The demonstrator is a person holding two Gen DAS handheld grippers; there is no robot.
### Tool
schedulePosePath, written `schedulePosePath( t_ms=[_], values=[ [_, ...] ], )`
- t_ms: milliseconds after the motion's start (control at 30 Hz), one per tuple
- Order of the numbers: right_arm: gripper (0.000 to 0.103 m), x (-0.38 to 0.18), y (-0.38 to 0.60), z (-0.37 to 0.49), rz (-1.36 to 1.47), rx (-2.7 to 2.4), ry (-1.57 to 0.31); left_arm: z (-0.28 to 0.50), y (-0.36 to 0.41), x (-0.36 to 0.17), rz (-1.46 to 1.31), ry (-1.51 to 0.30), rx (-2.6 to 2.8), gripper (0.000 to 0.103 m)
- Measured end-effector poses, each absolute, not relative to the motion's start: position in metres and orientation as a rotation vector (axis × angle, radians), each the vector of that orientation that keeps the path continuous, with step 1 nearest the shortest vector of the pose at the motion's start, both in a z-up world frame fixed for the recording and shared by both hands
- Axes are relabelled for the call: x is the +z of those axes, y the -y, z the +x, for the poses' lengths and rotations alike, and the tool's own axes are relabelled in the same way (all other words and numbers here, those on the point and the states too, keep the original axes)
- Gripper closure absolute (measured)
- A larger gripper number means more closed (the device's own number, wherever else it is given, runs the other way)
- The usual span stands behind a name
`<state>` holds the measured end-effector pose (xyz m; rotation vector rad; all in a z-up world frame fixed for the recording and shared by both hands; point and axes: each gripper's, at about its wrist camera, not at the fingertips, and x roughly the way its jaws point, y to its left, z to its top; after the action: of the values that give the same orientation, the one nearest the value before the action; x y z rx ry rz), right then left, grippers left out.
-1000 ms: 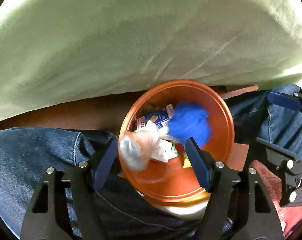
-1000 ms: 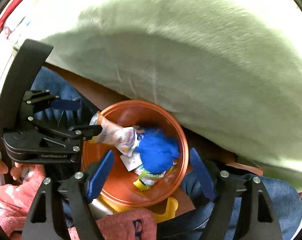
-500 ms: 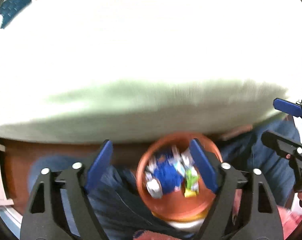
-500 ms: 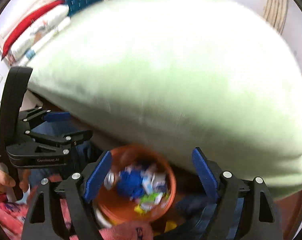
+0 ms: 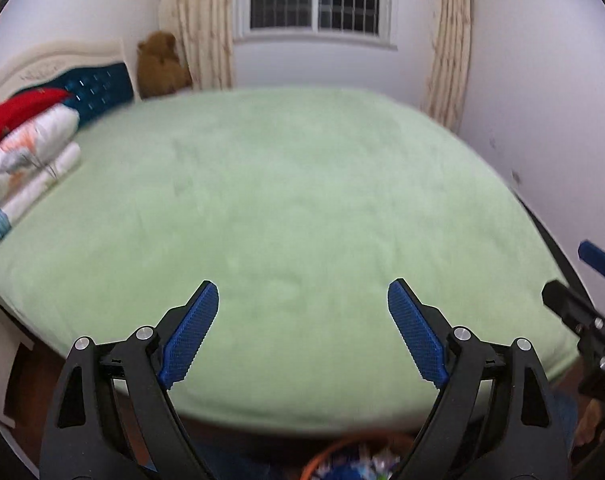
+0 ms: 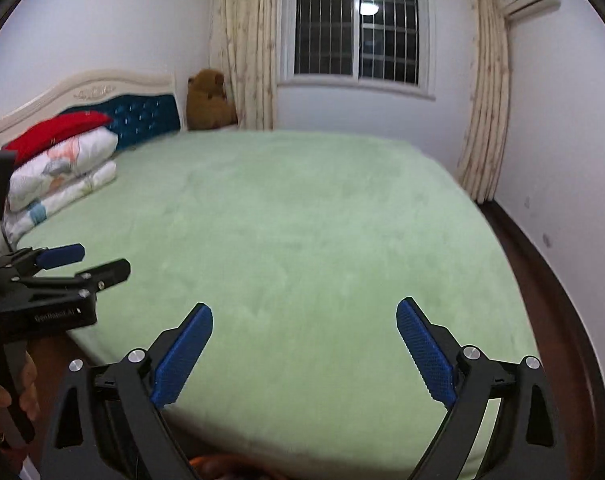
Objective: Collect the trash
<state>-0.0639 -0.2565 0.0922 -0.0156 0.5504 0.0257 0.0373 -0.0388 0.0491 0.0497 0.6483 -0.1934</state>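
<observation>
My left gripper [image 5: 302, 296] is open and empty, raised above the green bed [image 5: 286, 208]. My right gripper [image 6: 304, 316] is open and empty too, above the same bed [image 6: 302, 220]. The orange trash bowl [image 5: 334, 450] shows only as a rim at the bottom edge of the left wrist view, with blue and white trash [image 5: 350, 468] in it. A sliver of its rim [image 6: 206, 462] shows at the bottom of the right wrist view. The left gripper also shows in the right wrist view [image 6: 82, 264], and the right gripper at the right edge of the left wrist view [image 5: 574, 280].
Folded white bedding and a red pillow [image 6: 58, 160] lie at the headboard [image 6: 102, 96] on the left. A brown teddy bear [image 6: 210, 100] sits in the far corner. A barred window [image 6: 358, 24] with curtains is behind. Dark wooden floor [image 6: 550, 292] runs along the bed's right side.
Both grippers have tilted up and away from the orange bowl, which dropped from the middle of both views to the bottom edge. The whole bed and room came into view.
</observation>
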Motion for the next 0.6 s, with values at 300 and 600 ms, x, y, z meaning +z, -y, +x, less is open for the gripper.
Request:
schedulePosePath(
  t_ms=[300, 600],
  values=[
    [0.006, 0.13, 0.262, -0.06, -0.015, -0.002, -0.418, 0.038, 0.047, 0.088, 0.027, -0.518, -0.176, 0.018],
    [0.006, 0.141, 0.262, -0.063, -0.014, -0.005, -0.386, 0.032, 0.046, 0.097, 0.028, -0.473, -0.166, 0.018]
  ],
)
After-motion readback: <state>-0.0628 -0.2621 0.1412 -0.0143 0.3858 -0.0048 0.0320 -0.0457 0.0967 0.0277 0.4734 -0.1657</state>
